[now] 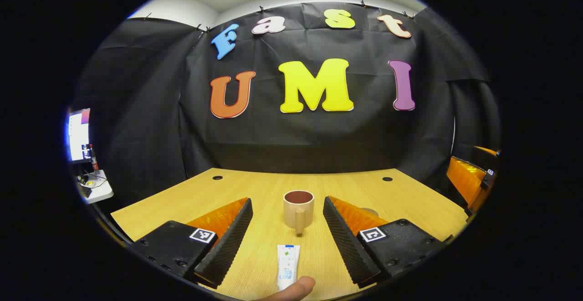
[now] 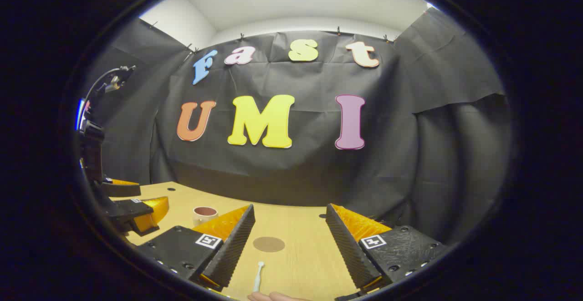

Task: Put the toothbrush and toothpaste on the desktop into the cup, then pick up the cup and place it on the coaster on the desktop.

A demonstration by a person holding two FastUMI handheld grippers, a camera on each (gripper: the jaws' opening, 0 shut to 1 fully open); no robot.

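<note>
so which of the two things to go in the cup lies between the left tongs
The white toothpaste tube, flat on the wooden desk in front of the beige cup. The white toothbrush lies between the right tongs instead.

Matt wood-grain desktop [image 1: 410, 201], smooth matt cup [image 1: 298, 210], glossy plastic toothpaste [image 1: 288, 260], ribbed tongs' fingers [image 1: 227, 242].

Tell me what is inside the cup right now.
Looking into the cup from the left gripper view, only its dark reddish-brown inner wall shows near the rim. The bottom is hidden. The toothpaste lies on the desktop.
</note>
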